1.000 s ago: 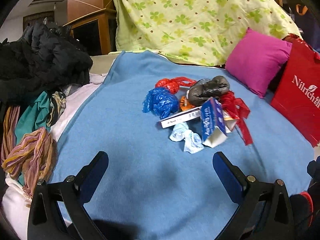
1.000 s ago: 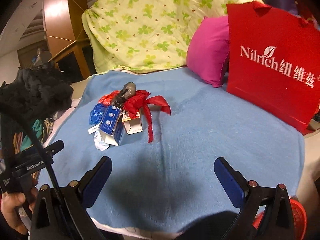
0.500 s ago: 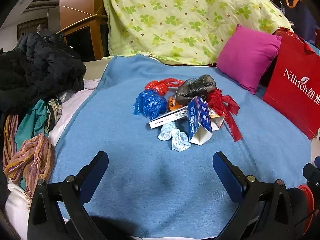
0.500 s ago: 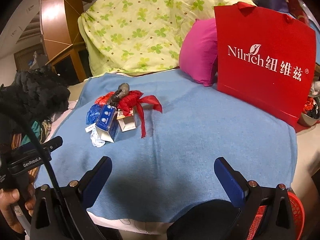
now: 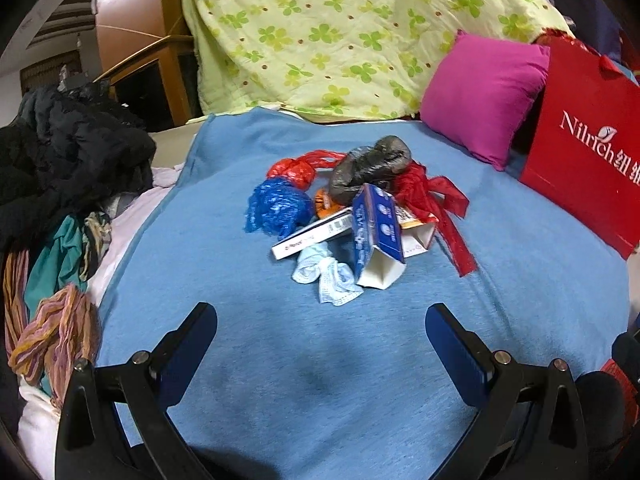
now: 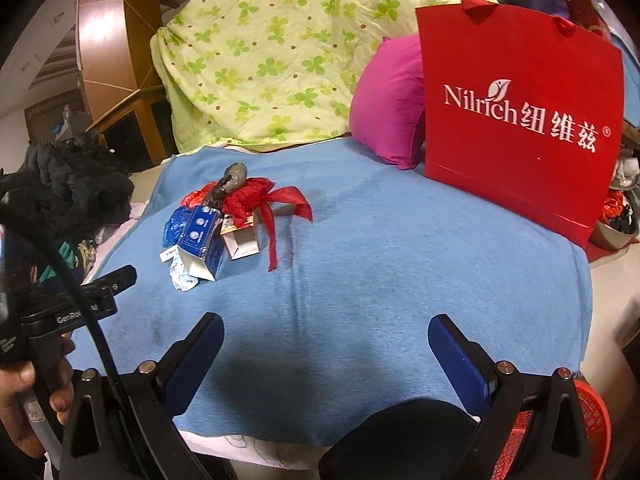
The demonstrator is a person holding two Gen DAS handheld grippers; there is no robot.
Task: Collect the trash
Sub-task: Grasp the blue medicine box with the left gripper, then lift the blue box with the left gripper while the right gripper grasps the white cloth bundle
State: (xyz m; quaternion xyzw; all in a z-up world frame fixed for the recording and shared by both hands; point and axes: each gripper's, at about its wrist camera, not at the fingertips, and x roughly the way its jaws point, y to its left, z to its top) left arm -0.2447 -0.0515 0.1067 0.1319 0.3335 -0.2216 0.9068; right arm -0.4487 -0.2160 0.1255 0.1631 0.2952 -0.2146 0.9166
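A pile of trash lies on the blue blanket (image 5: 224, 248): a blue plastic bag (image 5: 276, 208), a red plastic bag (image 5: 294, 170), a grey-black bag (image 5: 370, 166), a red ribbon (image 5: 436, 204), a blue-and-white carton (image 5: 378, 236), a flat white box (image 5: 312, 234) and a pale blue face mask (image 5: 326, 274). The pile also shows in the right wrist view (image 6: 224, 224). My left gripper (image 5: 320, 332) is open and empty, just short of the pile. My right gripper (image 6: 324, 340) is open and empty, over bare blanket right of the pile.
A red paper bag (image 6: 516, 120) stands at the right against a magenta pillow (image 5: 484, 92). A floral quilt (image 5: 340, 36) is heaped behind. Dark clothes (image 5: 60, 160) and scarves (image 5: 56, 332) lie left. A red basket (image 6: 592, 432) sits low right.
Both grippers have drawn back from the bed a little, so the pile looks slightly farther away. Both stay open. Nothing in the pile has moved.
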